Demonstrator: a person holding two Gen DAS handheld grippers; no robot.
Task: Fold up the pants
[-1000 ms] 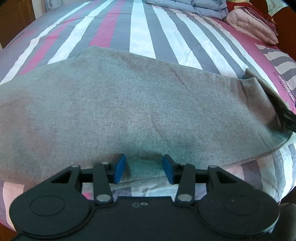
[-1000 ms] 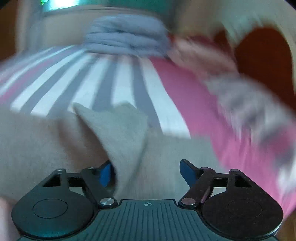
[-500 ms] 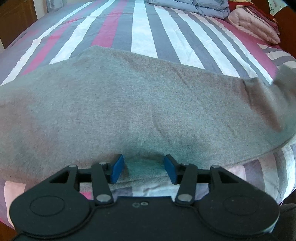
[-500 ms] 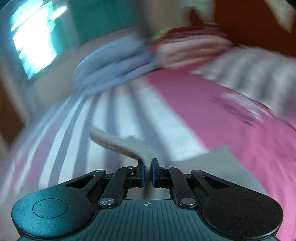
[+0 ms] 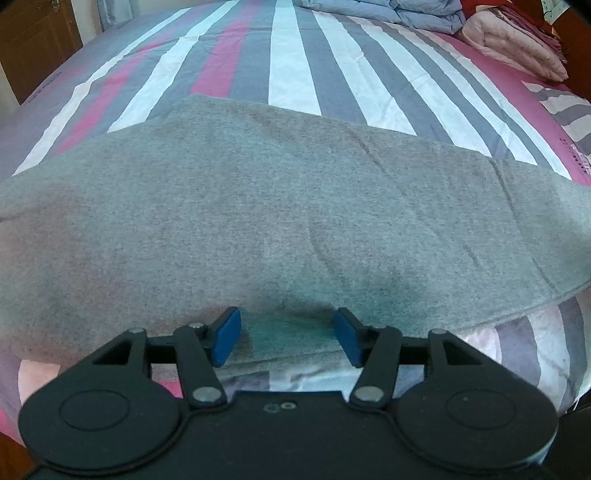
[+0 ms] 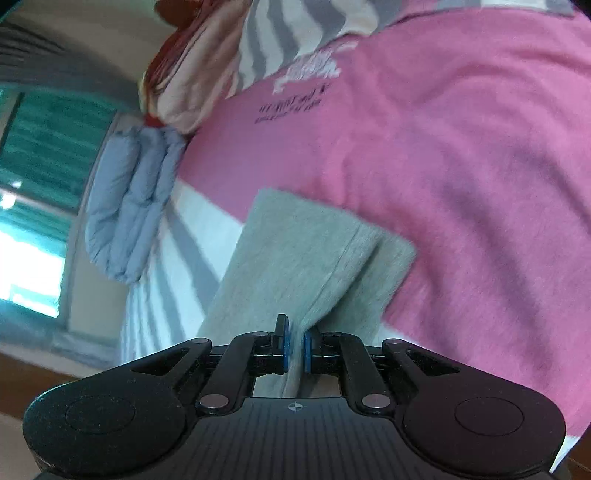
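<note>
So the left two-finger gripper with blue pads (image 5: pixel 287 338) sits low at the near edge of the bed, pointing straight across it. Its jaws are spread wide with nothing between them, and they hover right at the near hem of the grey knit cotton pants (image 5: pixel 280 221). I can't tell if the pads actually touch the fabric. The pants lie flat and mostly smooth across the striped pink, grey and white bedsheet (image 5: pixel 291 62), running side to side, with a few light creases toward the right end.

The right two-finger gripper with blue pads (image 6: pixel 295 349) is rolled hard to one side, so its whole view is tilted. Its jaws are pinched tight on a fold of those same grey pants (image 6: pixel 314 258), and the cloth stands up out of the pads as a doubled flap with a seam line down it, lifted off the wide pink part of the sheet (image 6: pixel 461 166). That view is a bit blurry.

Room stuff: a folded pale blue puffy quilt (image 5: pixel 399 13) and a folded pink blanket (image 5: pixel 513 48) sit at the far end of the bed. There's a brown wooden door (image 5: pixel 33 44) at far left, and a bright window with teal curtain (image 6: pixel 33 192) beyond the quilt.
</note>
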